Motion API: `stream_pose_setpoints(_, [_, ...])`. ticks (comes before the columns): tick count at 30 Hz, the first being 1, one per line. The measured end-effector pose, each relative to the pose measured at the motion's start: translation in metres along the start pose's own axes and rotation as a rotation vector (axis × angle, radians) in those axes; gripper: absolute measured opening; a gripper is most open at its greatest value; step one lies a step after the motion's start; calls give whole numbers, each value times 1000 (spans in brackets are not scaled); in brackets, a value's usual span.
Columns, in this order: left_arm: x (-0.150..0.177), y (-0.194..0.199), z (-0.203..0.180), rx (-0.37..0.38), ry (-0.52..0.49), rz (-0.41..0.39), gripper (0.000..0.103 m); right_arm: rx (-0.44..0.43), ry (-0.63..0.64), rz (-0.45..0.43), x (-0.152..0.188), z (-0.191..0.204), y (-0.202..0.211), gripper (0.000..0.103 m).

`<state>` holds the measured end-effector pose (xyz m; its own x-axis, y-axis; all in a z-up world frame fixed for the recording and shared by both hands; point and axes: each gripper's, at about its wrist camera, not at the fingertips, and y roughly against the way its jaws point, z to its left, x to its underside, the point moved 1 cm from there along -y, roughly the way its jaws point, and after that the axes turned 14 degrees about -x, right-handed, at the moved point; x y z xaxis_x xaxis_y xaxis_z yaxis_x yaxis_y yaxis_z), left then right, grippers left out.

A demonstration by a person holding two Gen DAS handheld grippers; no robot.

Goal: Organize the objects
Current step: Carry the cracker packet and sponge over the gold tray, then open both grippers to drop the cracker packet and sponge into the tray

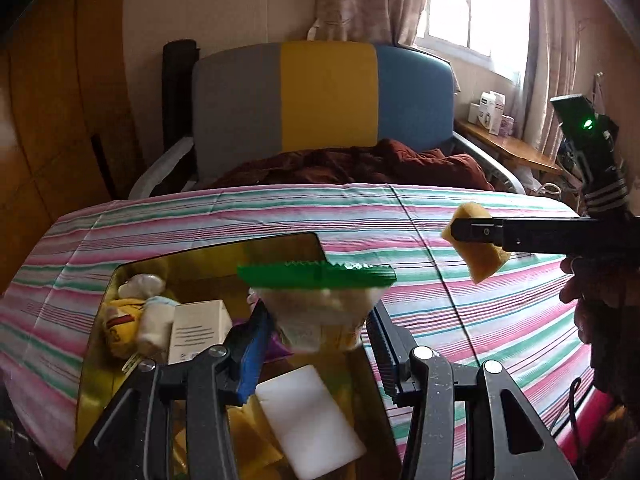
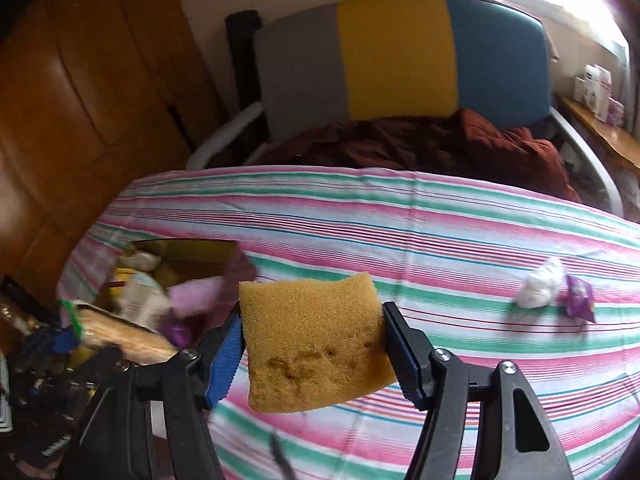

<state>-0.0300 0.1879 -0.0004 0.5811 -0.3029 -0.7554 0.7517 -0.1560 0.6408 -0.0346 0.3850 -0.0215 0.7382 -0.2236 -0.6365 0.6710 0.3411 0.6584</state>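
Sponge (image 2: pixel 316 340), yellow-brown, is pinched edge to edge between the right gripper (image 2: pixel 314 350) pads, held clear above the striped tablecloth (image 2: pixel 440 240). Left gripper (image 1: pixel 316 320) clamps a green-topped clear bag (image 1: pixel 320 304) over the gold tray (image 1: pixel 192 256), which holds a white box (image 1: pixel 198 332), a white block (image 1: pixel 308 424) and soft toys. Crumpled white wrapper (image 2: pixel 538 284) and purple packet (image 2: pixel 580 296) lie apart on the cloth.

Both wrist cams look forward and down over the striped tablecloth (image 1: pixel 360 216) toward the tricolour headboard (image 2: pixel 400 56); left cam sits close above the gold tray (image 1: pixel 96 360), right cam further right; both see tray and sponge (image 2: pixel 312 340)
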Motion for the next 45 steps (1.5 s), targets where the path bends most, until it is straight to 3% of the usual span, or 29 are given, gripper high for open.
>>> stream_pose_setpoints(7, [9,6,27,-12,39,3,48,-98,44,-5,2,55,-9,66])
stream_pose_setpoints(14, [21,16,83,-24,153,4,48,-163,82,22,5,95,-30,66])
stream_pose_setpoints(23, [44,15,141,-104,252,29,48,-202,123,67,6,131,-55,66])
stream_pose_setpoints(27, [54,3,148,-115,263,66,48,-204,126,87,4,138,-69,75])
stream_pose_setpoints(29, [57,-6,147,-110,268,88,53,-177,124,85,3,140,-74,88])
stream_pose_setpoints(32, [56,-11,143,-113,263,80,66,-157,108,86,4,139,-80,88])
stream_pose_setpoints(45, [50,1,147,-179,267,50,74,-114,95,61,21,135,-75,88])
